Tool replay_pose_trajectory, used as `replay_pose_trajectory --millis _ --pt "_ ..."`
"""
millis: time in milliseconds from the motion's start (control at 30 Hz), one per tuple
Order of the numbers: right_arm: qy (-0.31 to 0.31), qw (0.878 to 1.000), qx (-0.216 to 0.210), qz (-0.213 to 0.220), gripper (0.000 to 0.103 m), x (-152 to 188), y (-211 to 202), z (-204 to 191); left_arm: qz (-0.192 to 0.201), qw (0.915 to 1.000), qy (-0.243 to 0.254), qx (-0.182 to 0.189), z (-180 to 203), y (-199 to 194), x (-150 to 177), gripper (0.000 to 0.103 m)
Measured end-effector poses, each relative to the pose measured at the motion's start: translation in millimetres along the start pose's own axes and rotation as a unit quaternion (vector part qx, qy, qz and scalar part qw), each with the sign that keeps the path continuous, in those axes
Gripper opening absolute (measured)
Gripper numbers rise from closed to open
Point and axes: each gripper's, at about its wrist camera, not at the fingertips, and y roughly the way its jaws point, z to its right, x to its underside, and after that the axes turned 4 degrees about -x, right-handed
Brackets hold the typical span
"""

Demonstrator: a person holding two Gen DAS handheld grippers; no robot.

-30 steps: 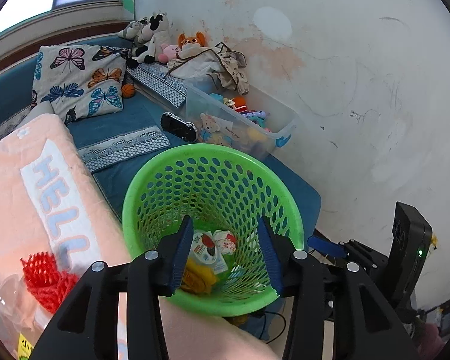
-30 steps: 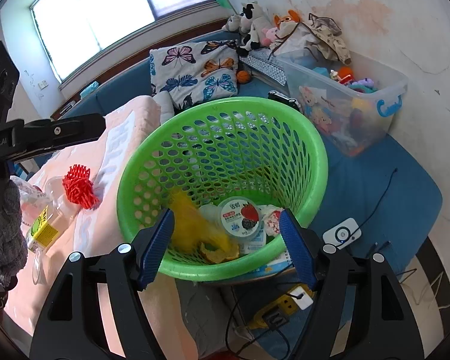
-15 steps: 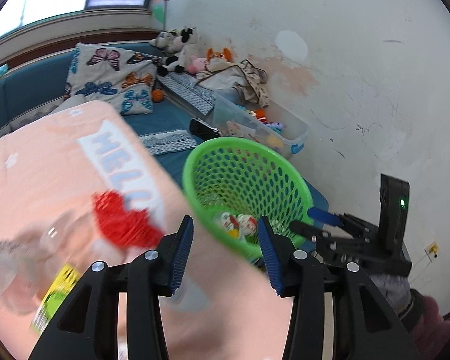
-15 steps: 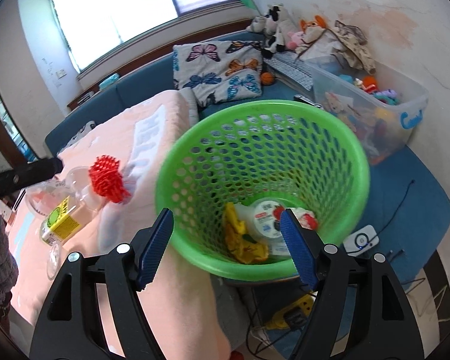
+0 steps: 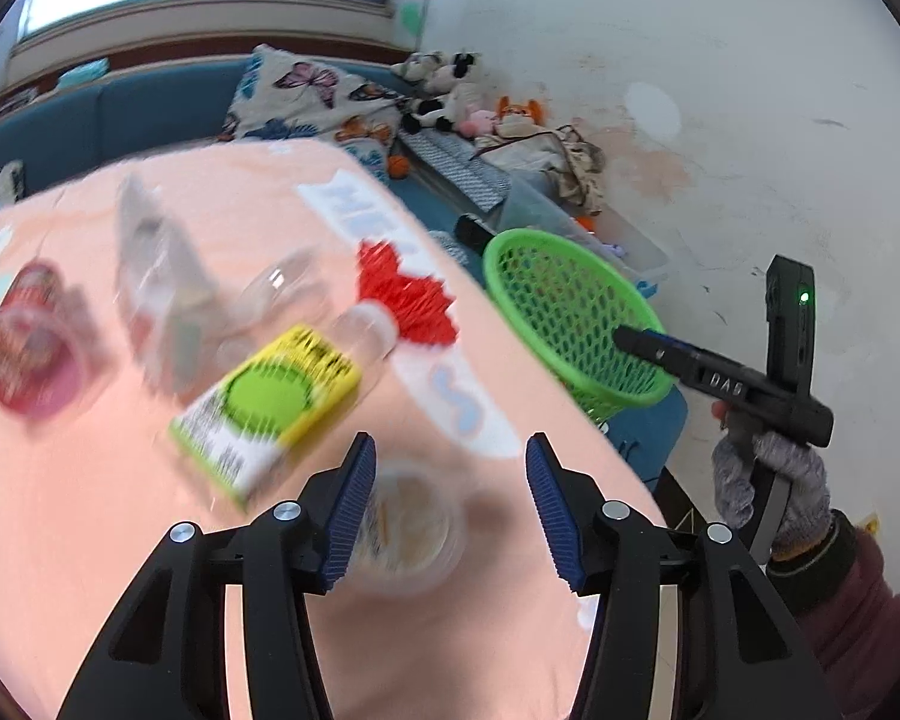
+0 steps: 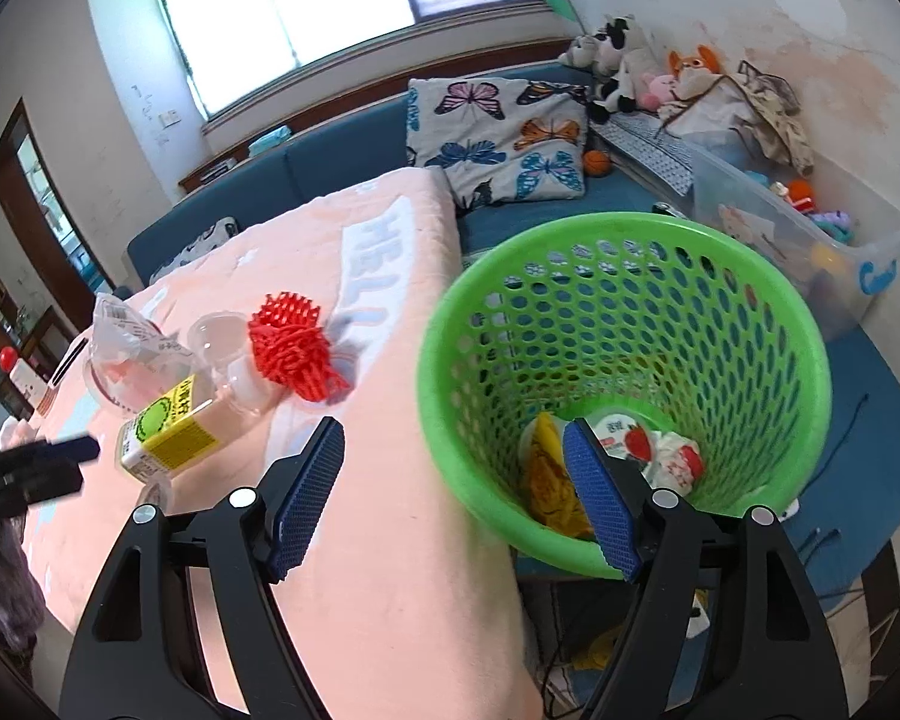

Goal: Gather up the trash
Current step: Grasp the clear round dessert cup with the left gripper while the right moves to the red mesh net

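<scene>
The left tool (image 5: 447,507) is opening, nothing pinched, above a clear cup (image 5: 411,531) on the peach-covered counter (image 5: 90,510). The right tool (image 6: 456,495) hangs spread and empty over the counter's right edge beside the green basket (image 6: 624,360), with a yellow-labelled bottle (image 6: 171,429) and red netting (image 6: 294,345) left of it

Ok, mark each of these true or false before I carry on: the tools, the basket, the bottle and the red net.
1. The left tool grips the bottle. False: its jaws are opening with nothing between them.
2. The green basket already holds trash. True.
3. The red foam net lies in the basket. False: it lies on the pink cloth.
4. The yellow-labelled bottle lies on its side. True.
5. The right tool holds nothing. True.
</scene>
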Motion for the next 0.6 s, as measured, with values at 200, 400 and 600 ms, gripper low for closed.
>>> replay_pose_trajectory --millis 200,400,600 --pt "-0.008 1.0 -0.007 -0.003 0.076 0.4 2.1 -7.2 -0.005 0.9988 -0.038 -0.03 -14.3 4.1 23.8 0.05" --pt "-0.008 1.0 -0.007 -0.005 0.076 0.9 3.0 -7.1 -0.032 0.9946 -0.083 -0.053 -37.4 25.6 28.5 0.05" --pt "-0.01 1.0 -0.007 -0.009 0.076 0.3 7.0 -7.1 -0.051 0.9906 -0.116 -0.051 -49.8 43.5 32.5 0.048"
